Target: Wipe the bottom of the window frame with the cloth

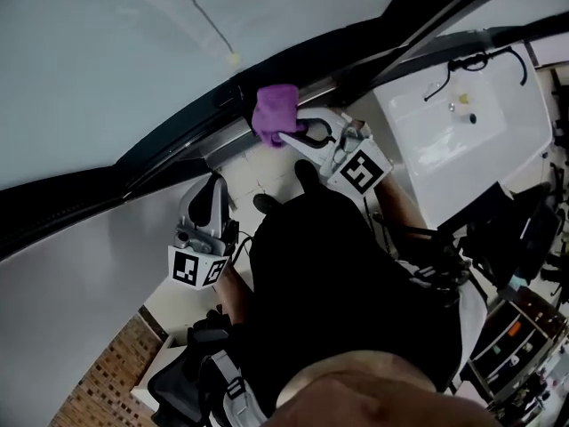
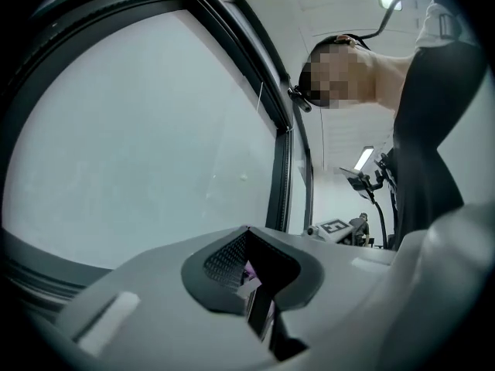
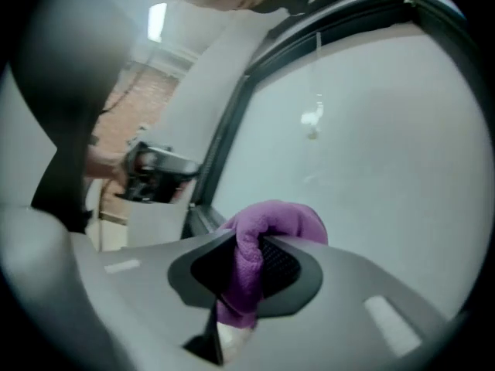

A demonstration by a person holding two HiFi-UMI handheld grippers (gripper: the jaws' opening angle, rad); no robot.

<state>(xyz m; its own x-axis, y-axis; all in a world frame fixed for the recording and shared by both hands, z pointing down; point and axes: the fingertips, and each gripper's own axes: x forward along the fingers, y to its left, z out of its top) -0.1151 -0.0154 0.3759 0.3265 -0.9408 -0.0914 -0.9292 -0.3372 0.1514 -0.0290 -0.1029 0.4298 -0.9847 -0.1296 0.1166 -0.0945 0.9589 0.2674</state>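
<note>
A purple cloth [image 1: 275,110] presses against the dark bottom rail of the window frame [image 1: 191,138], near the middle of the head view. My right gripper [image 1: 287,135] is shut on the cloth; in the right gripper view the cloth [image 3: 272,219] bulges out between the jaws of the right gripper [image 3: 244,277], close to the pane. My left gripper [image 1: 212,189] hangs lower left, off the frame, jaws together and holding nothing. In its own view the left gripper [image 2: 254,284] points up at the glass and the frame's upright [image 2: 283,153].
A white sink basin [image 1: 471,123] with a dark tap stands right of the window. A brick wall [image 1: 102,376] is at lower left, and a rack of small items [image 1: 516,345] at lower right. The person's dark torso [image 1: 338,292] fills the centre.
</note>
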